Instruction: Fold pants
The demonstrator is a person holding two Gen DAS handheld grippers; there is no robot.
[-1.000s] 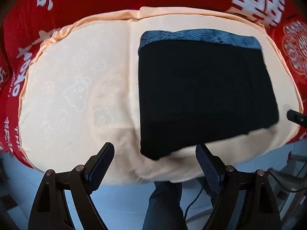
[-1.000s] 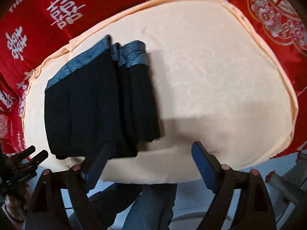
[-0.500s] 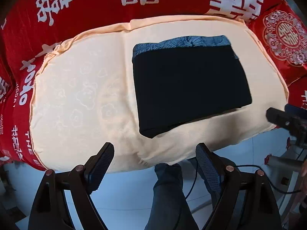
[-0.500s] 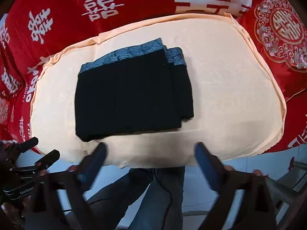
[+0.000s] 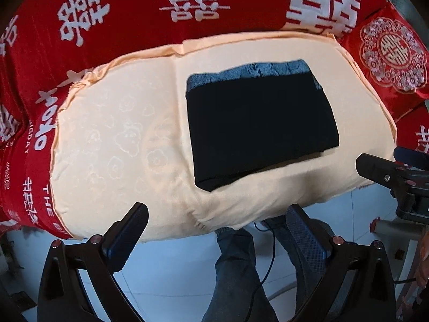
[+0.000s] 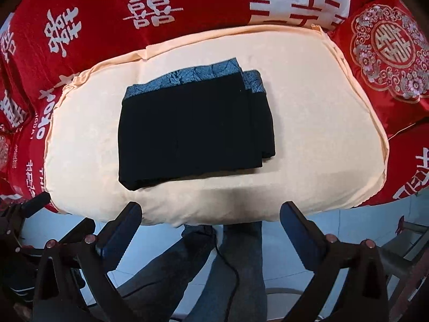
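The black pants [image 6: 195, 128] lie folded into a compact rectangle on the peach cushion [image 6: 308, 123], a little left of its middle in the right wrist view, right of middle in the left wrist view. The grey-blue patterned waistband [image 6: 185, 76] runs along the far edge; the near edge is a rounded fold. On the right side the layers sit slightly stepped, so a second strip of waistband shows beside the first. A red bedspread [image 6: 187, 2] with white characters lies under and beyond the cushion.

The left gripper [image 5: 217, 230] hangs above the cushion's near edge, its jaws opening wide with nothing between them. The right gripper [image 6: 211, 228] is likewise spread wide and empty, also over the near edge, well apart from the pants. The person's legs in jeans [image 6: 241, 268] show below, over a pale tiled floor.

Judging by how things lie, the folding looks finished or nearly so.

The cloth looks soft, limp and light, with no stiffness of its own; the stack would sag and slide apart if lifted by one corner. If it must be moved or tidied, the safest hold is probably the thick near fold, pinching all layers together at two spaced points, or the stepped right edge to square it up
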